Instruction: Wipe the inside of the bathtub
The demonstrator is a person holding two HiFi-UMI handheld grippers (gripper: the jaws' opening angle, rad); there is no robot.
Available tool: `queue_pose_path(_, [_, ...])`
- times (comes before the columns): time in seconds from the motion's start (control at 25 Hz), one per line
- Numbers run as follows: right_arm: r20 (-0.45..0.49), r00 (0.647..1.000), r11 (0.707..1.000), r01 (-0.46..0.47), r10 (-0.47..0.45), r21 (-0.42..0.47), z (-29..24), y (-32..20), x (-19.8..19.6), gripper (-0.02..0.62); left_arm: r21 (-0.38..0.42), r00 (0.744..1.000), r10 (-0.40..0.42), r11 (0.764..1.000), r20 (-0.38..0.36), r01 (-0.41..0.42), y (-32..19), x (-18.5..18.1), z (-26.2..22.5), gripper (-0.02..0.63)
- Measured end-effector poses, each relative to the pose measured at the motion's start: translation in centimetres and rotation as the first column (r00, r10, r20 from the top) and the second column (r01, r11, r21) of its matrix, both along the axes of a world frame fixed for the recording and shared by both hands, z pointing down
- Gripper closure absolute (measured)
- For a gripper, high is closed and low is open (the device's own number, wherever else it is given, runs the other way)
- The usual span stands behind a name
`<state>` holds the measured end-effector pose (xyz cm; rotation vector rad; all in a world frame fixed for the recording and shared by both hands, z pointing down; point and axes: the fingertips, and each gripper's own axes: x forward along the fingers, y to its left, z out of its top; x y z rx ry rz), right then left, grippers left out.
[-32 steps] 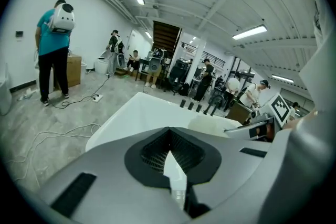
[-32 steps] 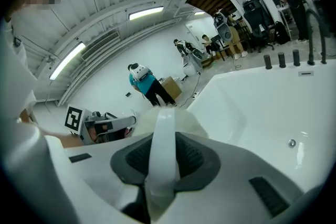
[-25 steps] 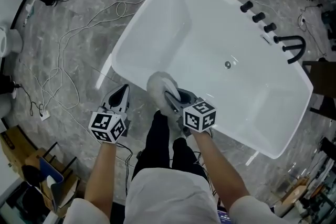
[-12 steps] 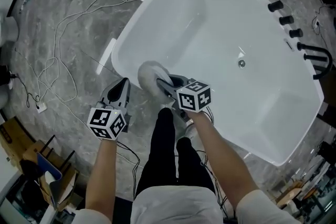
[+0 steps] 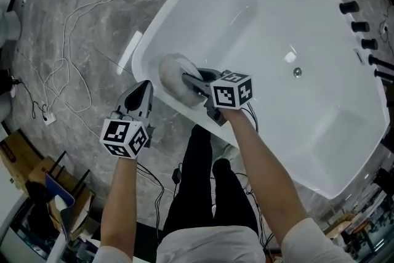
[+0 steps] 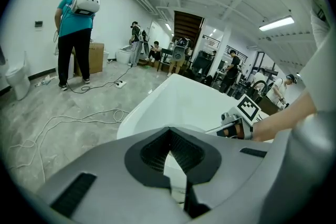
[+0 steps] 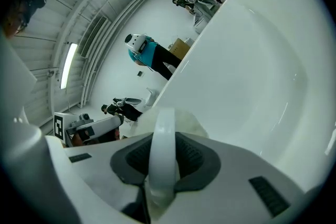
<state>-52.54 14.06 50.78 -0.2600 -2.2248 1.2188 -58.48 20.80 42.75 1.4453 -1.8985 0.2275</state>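
The white glossy bathtub [image 5: 258, 21] fills the head view from 12 to 4 o'clock. At its near end, about 11 o'clock from centre, the pale fluffy wiping pad [image 5: 172, 74] sits against the rim. The right gripper [image 5: 188, 80] has its jaws closed on the pad's white loop handle [image 7: 163, 139]. The left gripper [image 5: 143, 90] hangs at 8 o'clock over the grey floor, outside the tub, with its jaws together on nothing.

The pad looks soft and light, so it should squash flat under pressure. The stiffer handle is the sensible hold. The tub's enamel is likely slippery, which calls for steady downward push.
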Motion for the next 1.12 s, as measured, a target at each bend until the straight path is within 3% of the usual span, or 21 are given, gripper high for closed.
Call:
queue_pose_path(0.24, [0.023,0.999,0.998,0.037,-0.036,-0.049,1.4,1.2,-1.2,0.500,-0.012,1.000,0.011,1.000,0.010,-0.010,-1.0,-0.4,1.3,0.600])
queue_pose_path(0.72, [0.034,0.997,0.966,0.071,-0.065,-0.250,3.4,2.3,-2.6,0.502,-0.012,1.000,-0.001,1.000,-0.004,0.001,-0.8,-1.8,2.6,0.600])
queue_pose_path(1.12, [0.026,0.996,0.964,0.094,-0.090,-0.250,3.5,2.0,0.9,0.503,-0.013,0.996,0.082,0.997,-0.020,-0.082,-2.6,0.0,3.5,0.600])
